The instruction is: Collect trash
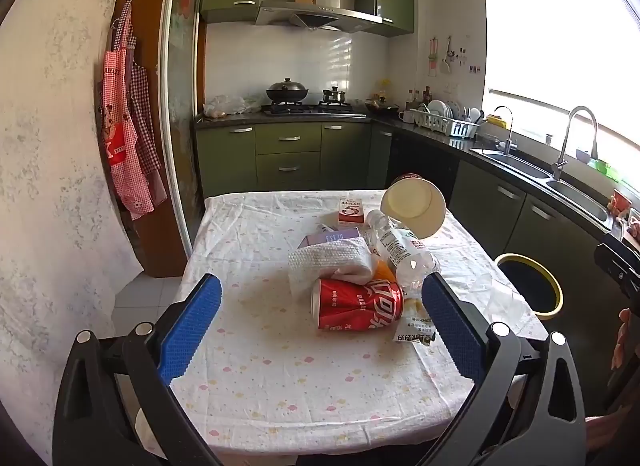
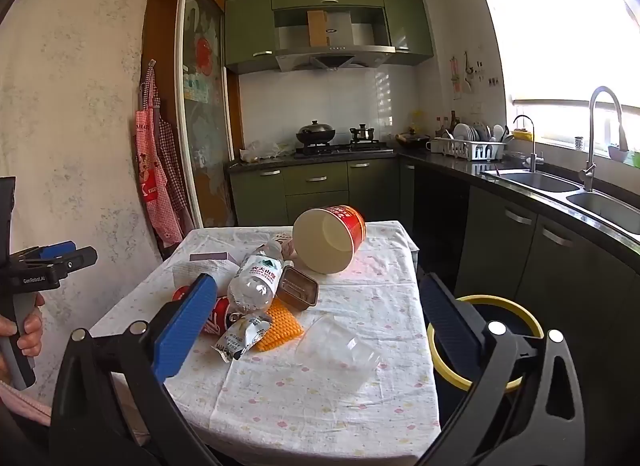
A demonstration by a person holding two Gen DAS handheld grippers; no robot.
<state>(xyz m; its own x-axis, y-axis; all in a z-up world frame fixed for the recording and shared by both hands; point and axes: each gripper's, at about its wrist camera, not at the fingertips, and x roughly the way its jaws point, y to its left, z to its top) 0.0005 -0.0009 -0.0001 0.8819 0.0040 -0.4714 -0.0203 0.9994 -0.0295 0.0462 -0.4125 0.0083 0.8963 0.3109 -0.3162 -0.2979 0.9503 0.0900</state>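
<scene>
Nothing collected yet, by the look of it: both grippers hover at the near edge of the tabletop point(image 1: 280, 386), fingers spread wide and empty. The left gripper point(image 1: 320, 330) faces the red can point(image 1: 357, 305), lying on its side at the front of the trash pile; the right gripper point(image 2: 316, 330) looks over a clear plastic cup point(image 2: 338, 348) lying apart on the cloth. The bin point(image 2: 516, 314), yellow-rimmed, stands on the floor just beside the tabletop's right side. Next move probably calls for closing on the can or cup, then carrying it to the bin. In the way: water bottle point(image 2: 256, 280) resting on the can, wrapper point(image 2: 240, 336) touching it, paper towel point(image 1: 332, 262), big red tub point(image 2: 330, 238), possibly a small tin point(image 2: 298, 290).
</scene>
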